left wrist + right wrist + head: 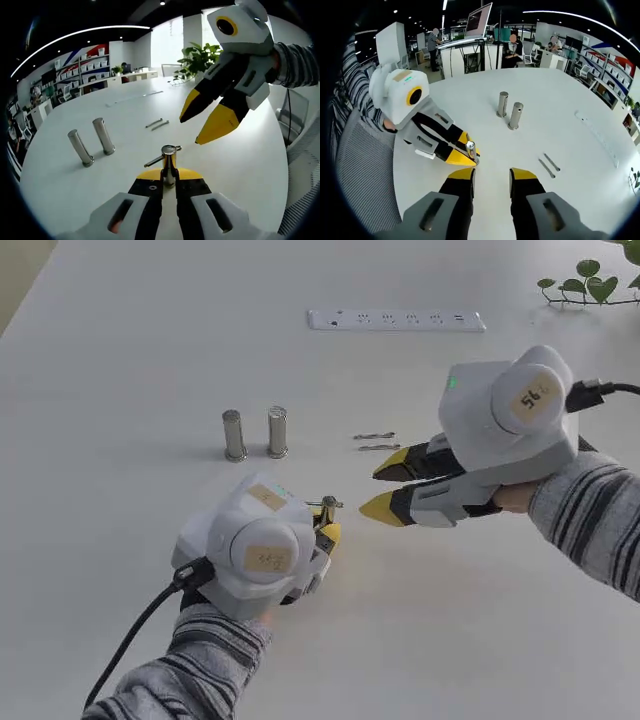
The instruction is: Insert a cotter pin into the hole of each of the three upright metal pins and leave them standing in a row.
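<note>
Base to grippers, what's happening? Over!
Left gripper shut on metal pin, cotter pin through it. Right gripper open, empty. Two bare pins, two loose cotter pins waiting.

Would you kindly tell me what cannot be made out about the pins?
Head view: the held metal pin is mostly hidden behind the left claw housing.
Head view: holes in the two standing pins are too small to see.
Left gripper view: the held pin's base is hidden inside the claw.
Head view: loose cotter pins too small for detail.

Overhead, low opposed views; shared pins (277,432)
</note>
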The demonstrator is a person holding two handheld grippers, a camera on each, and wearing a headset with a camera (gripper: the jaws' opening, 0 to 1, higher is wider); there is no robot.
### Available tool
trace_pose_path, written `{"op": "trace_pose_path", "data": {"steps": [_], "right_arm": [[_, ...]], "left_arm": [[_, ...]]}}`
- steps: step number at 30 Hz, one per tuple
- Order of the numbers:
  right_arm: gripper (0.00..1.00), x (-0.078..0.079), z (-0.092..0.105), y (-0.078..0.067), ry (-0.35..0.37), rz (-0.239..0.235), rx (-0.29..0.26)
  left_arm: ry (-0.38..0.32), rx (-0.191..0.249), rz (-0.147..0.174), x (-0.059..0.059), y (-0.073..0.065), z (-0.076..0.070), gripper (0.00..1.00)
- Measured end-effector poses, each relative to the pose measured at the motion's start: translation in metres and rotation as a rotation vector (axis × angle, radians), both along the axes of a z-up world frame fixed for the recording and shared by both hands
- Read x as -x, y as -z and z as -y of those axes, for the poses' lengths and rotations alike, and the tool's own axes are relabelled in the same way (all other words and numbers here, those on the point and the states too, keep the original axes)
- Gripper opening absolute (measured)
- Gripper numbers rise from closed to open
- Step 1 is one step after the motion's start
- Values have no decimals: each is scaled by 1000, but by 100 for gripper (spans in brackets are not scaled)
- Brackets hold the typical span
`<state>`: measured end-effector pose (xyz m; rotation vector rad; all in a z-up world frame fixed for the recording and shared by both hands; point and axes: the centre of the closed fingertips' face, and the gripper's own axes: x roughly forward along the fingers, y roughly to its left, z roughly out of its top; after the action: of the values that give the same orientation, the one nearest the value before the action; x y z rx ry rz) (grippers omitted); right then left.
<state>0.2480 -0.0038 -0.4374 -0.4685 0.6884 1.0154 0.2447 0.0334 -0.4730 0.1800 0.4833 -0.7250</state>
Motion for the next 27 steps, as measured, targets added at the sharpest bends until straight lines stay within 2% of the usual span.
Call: {"op": "trace_pose_path", "data": {"steps": [3, 11, 13, 16, 18, 24, 27], "right_arm": [[27, -2, 2, -4, 42, 13, -35], [30, -4, 5, -2, 128, -22, -112], [30, -3, 5, 0, 136, -27, -114], [31, -4, 5, 2, 144, -27, -121], [32, -4, 4, 3, 153, -29, -124], [33, -5, 3, 3, 178, -35, -147], [33, -6, 3, 4, 189, -38, -149]], "left_arm": [[-10, 5, 15, -6, -5, -6, 4], [-62, -7, 16, -21, -7, -32, 4], [-72, -5, 6, -24, -7, -39, 5], [-82, -22, 20, -30, -8, -48, 5], [-95, -12, 16, -34, -9, -54, 5], [-115, -38, 20, -47, -5, -70, 5], [-127, -36, 19, -53, -5, -77, 5]]}}
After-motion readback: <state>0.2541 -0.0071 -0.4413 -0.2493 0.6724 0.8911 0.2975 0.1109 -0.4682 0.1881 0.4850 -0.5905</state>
